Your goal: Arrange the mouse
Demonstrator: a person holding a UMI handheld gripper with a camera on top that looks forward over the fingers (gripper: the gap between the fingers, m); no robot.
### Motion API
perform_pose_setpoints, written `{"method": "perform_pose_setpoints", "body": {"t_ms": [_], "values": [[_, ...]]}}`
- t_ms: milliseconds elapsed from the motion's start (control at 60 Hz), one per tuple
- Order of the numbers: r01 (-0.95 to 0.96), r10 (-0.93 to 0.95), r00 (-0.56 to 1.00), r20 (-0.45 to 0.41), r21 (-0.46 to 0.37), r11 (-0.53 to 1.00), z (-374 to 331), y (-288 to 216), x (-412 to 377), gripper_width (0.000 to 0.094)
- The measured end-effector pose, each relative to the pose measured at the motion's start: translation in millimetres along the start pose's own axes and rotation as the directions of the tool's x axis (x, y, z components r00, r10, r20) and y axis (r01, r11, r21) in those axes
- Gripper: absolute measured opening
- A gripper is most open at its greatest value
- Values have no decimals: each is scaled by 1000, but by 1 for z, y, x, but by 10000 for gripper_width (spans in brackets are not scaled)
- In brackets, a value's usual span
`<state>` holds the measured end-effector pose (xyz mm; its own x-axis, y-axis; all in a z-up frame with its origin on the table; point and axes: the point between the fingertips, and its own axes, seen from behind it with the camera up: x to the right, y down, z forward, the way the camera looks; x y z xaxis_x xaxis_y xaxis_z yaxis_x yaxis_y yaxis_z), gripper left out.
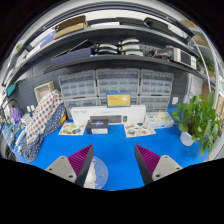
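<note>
One handheld two-finger gripper (110, 165) points forward, level with the surface ahead. Its two fingers show at the bottom of the view, spread wide apart with a clear gap between them. Each finger carries a magenta pad (80, 160) on its inner face. Nothing appears to be gripped, though the fingertips are partly cut off from sight.

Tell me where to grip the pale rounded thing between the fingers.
Take the pale rounded object across its sides, from straight above: it lies low on the blue table between the open gripper fingers, close to one. Unsure it is the mouse.
</note>
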<state>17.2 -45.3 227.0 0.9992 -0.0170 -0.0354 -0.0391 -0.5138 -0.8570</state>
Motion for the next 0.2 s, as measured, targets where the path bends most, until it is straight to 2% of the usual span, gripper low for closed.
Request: {"method": "perform_pose_setpoints", "body": {"t_ms": [200], "values": [[2, -2, 1000, 7, -6, 1000, -2, 6, -6, 833]]}}
